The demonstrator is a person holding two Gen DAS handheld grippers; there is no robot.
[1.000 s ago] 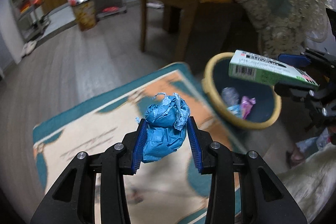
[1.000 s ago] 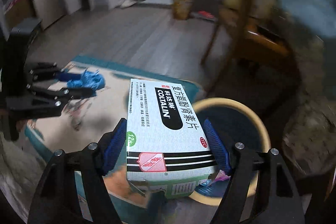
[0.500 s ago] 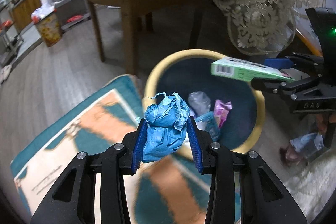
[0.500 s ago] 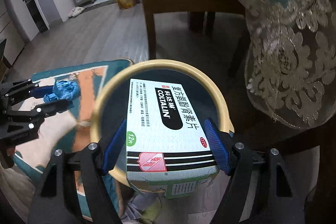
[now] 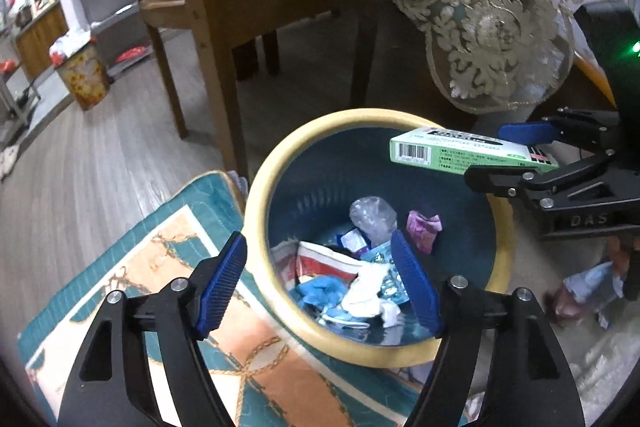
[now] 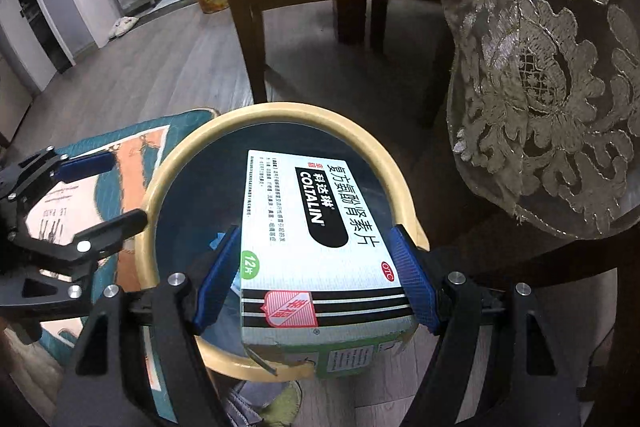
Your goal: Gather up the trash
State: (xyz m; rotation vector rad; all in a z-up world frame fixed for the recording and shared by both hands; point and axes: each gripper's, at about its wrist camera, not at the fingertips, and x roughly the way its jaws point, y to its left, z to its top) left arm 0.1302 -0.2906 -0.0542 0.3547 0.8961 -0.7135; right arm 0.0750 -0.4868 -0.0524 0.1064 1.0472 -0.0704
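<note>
There is one bin (image 5: 260, 211), two grippers and one box (image 6: 316, 239). The bin is round with a yellow rim and dark blue inside, and it stands on the floor with its near edge against the corner of one rug (image 5: 168, 235). Inside it lies a heap of trash: a blue crumpled wad (image 5: 322, 291), white paper (image 5: 366, 293), a clear plastic lump (image 5: 372, 213), a pink wrapper (image 5: 424, 229) and a red-and-white packet (image 5: 326, 263).

The left gripper (image 5: 320, 277) hangs over the bin's near rim, tilted down into it, its jaws spread wide with nothing between them. The right gripper (image 6: 316, 277) reaches in from the opposite side, level above the rim; its jaws are clamped on the sides of the box, a green-and-white medicine carton held flat over the bin's mouth, its free end jutting toward the middle.

Behind the bin a chair (image 5: 200, 27) has one leg just beside the far rim, and a lace-edged tablecloth (image 5: 480, 27) drapes down close on the right. The bin mouth under the box is open. To the left, bare wood floor (image 5: 100, 147) spreads wide. One more bin (image 5: 82, 75) stands far off by some shelves.
</note>
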